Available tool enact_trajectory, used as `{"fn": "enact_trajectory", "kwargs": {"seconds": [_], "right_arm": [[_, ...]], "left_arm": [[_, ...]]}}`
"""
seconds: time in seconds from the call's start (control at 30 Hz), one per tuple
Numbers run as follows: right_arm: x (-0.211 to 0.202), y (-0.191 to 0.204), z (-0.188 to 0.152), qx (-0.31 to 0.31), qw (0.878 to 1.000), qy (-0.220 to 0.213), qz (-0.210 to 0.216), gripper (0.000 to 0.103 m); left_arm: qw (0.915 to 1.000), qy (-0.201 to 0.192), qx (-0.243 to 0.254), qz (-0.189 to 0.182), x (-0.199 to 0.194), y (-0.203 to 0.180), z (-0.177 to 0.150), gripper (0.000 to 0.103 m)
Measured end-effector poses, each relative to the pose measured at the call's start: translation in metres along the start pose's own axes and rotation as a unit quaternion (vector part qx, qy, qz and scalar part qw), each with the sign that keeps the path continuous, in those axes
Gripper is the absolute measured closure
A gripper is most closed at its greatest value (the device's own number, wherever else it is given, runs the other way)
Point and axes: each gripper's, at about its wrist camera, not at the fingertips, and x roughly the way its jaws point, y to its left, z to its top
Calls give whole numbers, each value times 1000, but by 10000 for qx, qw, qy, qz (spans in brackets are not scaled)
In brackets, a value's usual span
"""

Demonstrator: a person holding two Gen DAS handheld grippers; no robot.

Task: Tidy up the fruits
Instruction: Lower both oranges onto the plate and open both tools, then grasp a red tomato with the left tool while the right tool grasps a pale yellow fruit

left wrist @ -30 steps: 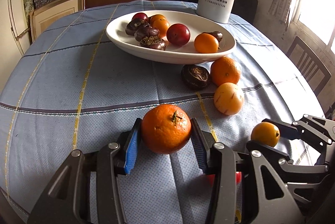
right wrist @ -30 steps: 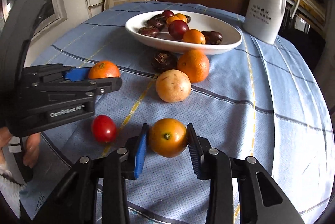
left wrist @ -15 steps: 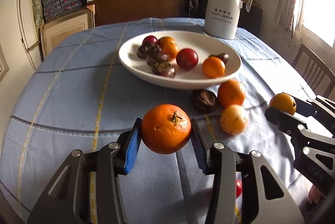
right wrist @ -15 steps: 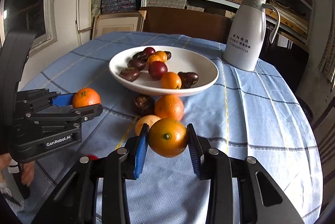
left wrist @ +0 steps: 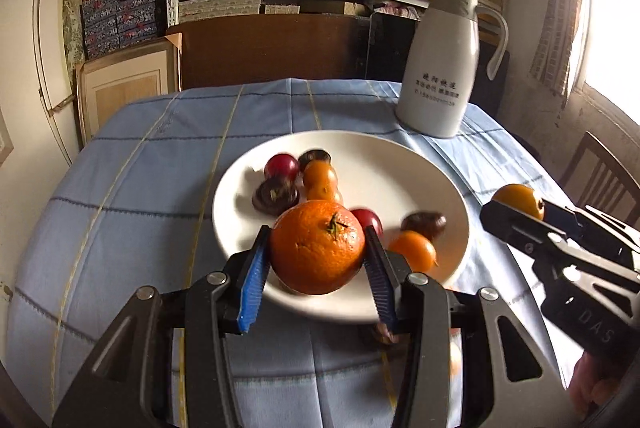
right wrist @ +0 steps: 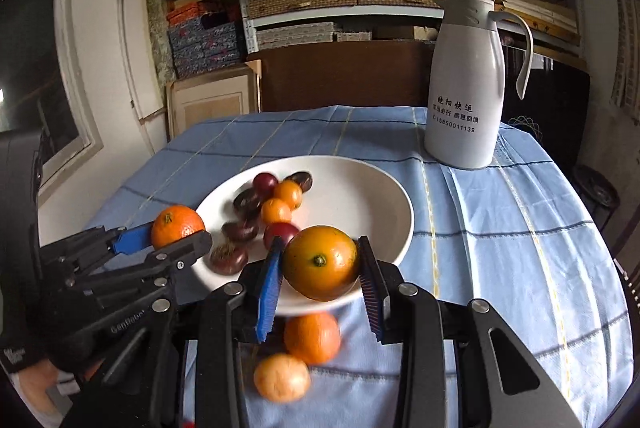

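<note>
Both fruits carried above bowl (left wrist: 420,164), orange (left wrist: 317,246) between fingers

Orange mandarin (left wrist: 317,246) and smaller yellow-orange fruit (right wrist: 321,262), both above white bowl (left wrist: 420,164).

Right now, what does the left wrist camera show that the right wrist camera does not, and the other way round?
Only the left wrist view shows a brown wooden chair by the bright window. Only the right wrist view shows two loose orange fruits on the blue checked tablecloth before the plate. Both show the white oval plate of fruit, the white thermos jug, the left gripper shut on a rough orange mandarin, and the right gripper shut on a smooth orange-yellow fruit.
</note>
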Motion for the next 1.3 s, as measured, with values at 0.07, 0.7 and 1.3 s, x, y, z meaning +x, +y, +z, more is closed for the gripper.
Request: {"fn": "enact_trajectory", "kwargs": {"seconds": [0.07, 0.7, 1.3], "right_arm": [[16, -2, 5, 11, 9999, 17, -131, 66], [32, 2, -3, -363, 9978, -236, -496, 54], [-32, -25, -80, 248, 9997, -33, -66, 43]], "left_arm": [[9999, -18, -9, 114, 13, -2, 8, 59], [9994, -55, -283, 174, 36, 13, -2, 26], [9982, 256, 246, -482, -63, -11, -101, 14]]}}
